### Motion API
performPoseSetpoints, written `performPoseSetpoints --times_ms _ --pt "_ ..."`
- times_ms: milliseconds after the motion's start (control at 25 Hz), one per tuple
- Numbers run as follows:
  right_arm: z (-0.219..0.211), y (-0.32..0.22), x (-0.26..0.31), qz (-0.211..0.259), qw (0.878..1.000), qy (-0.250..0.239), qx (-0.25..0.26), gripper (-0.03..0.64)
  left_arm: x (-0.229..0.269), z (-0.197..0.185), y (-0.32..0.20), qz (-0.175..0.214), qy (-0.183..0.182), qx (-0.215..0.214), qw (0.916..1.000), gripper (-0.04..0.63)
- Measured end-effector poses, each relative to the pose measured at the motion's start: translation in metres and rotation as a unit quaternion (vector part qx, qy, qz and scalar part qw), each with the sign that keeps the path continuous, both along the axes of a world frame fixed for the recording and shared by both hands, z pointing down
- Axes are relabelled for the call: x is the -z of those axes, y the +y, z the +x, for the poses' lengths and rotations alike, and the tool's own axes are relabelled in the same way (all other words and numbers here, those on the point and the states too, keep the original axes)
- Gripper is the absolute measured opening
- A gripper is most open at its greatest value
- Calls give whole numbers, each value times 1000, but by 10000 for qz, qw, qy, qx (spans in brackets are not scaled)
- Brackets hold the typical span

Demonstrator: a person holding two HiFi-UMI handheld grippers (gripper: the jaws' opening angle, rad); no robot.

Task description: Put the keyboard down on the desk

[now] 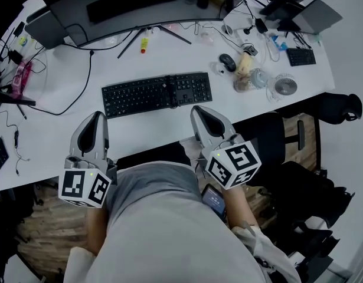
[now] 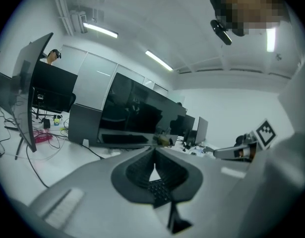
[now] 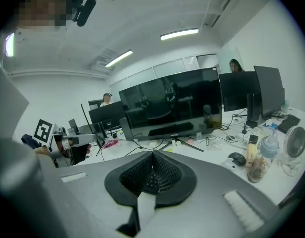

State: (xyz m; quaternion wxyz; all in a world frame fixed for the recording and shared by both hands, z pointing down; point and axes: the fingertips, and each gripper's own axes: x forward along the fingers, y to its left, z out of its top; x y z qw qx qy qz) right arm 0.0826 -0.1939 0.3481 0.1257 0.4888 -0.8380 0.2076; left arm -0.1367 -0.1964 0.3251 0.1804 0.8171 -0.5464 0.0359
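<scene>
Worktop already carries the keyboard, flat and keys up, below the monitor, so the put-down looks done imo. To finish well: hold both tools back by the body, no nudging. If it needs squaring, push both ends evenly. Left gripper & right gripper: jaws pinched together, nothing in them. Keyboard lies ahead of both tips, one end just beyond each, no contact visible.

Black keyboard, white desk, black mouse, grey shirt, perhaps a pink cable bundle.
</scene>
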Motion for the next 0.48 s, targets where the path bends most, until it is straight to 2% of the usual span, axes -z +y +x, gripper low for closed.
performPoseSetpoints --times_ms 480 --pt "-6 2 -8 -241 9996 141 -55 -5 -7 28 -6 -180 -2 -559 9983 0"
